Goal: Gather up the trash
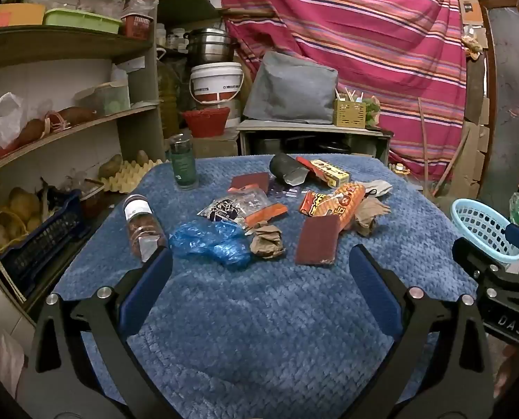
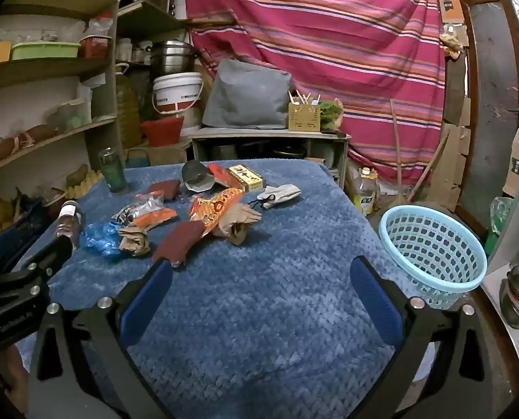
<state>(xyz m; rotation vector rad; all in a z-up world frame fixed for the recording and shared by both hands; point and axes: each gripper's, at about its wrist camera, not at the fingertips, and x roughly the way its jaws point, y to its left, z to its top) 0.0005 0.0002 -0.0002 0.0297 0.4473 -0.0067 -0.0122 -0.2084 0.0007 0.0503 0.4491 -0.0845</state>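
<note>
Fingers of left gripper [image 1: 259, 272] and right gripper [image 2: 261, 279] spread wide (both empty) before trash [image 1: 273, 206].

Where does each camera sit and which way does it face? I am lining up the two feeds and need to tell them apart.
Left wrist view: sits behind the left claw, open over the blue tablecloth, facing the trash pile; the right claw's black frame shows at its right edge.
Right wrist view: sits behind the right claw, also open, facing the same table; the left claw's frame shows at its left edge.
Shared: the orange snack wrapper, the light blue basket, and the striped cloth behind.
</note>
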